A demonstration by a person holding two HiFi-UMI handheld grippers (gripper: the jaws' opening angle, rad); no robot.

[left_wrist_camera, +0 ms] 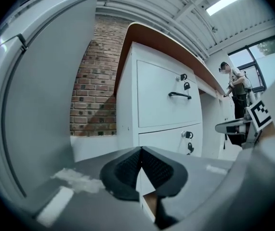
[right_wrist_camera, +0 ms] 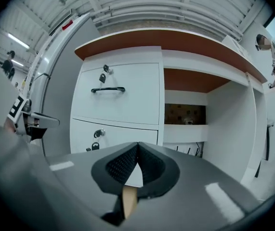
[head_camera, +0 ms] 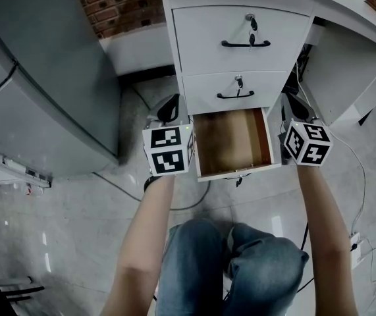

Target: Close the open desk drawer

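Observation:
The white desk pedestal has its bottom drawer [head_camera: 232, 143] pulled out, showing a bare wooden inside; its front panel [head_camera: 240, 170] faces me. My left gripper [head_camera: 170, 108] is beside the drawer's left wall, and my right gripper [head_camera: 295, 105] is beside its right wall. Neither touches the drawer that I can see. In the left gripper view the gripper [left_wrist_camera: 141, 152] has its jaws shut with nothing between them, and a strip of the drawer's wood [left_wrist_camera: 149, 202] shows below. The right gripper [right_wrist_camera: 137, 147] is likewise shut and empty, above the drawer's wooden edge [right_wrist_camera: 129, 198].
Two closed drawers with black handles [head_camera: 245, 43] [head_camera: 236, 95] and keys sit above. A tall grey cabinet [head_camera: 43, 78] stands to the left, before a brick wall [head_camera: 108, 2]. Cables [head_camera: 362, 176] and a power strip [head_camera: 355, 242] lie on the floor at right. My knees [head_camera: 234, 262] are just in front.

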